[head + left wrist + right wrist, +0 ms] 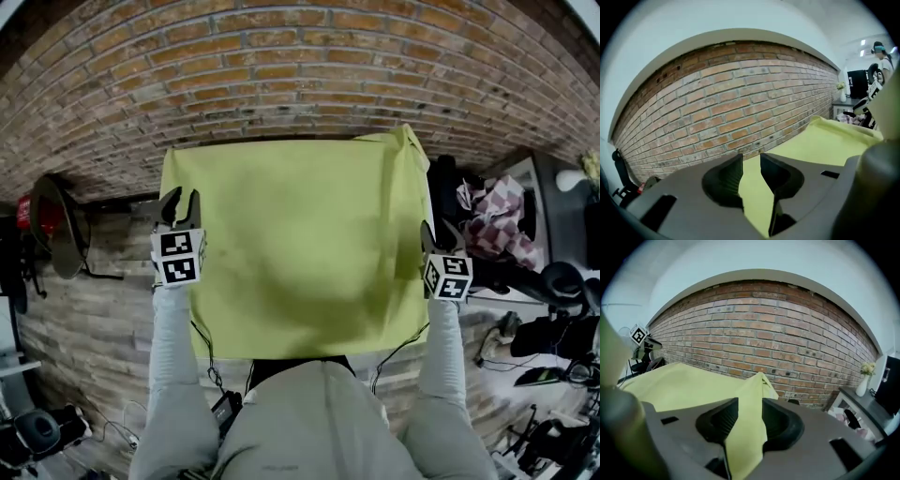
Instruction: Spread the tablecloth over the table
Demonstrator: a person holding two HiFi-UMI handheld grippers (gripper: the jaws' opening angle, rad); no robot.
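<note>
Several bits of clutter around the tablecloth (300, 253): brick wall (300, 66) at twelve o'clock, crumpled checked rag (492, 220) at three o'clock, dark round object (52, 225) at nine o'clock, loose cables (511, 361) at four o'clock.

Yellow-green cloth spread flat across the middle, mildly rumpled. Far corner at one o'clock bunched upward. Near edge hanging toward the person's torso. Surface beneath fully hidden.

Left gripper (180, 202) at nine o'clock of the cloth, just at its edge, jaws apart, cloth visible through the gap. Right gripper (436, 236) at three o'clock, jaws likewise apart, a fold of cloth showing in the gap, unclamped.
</note>
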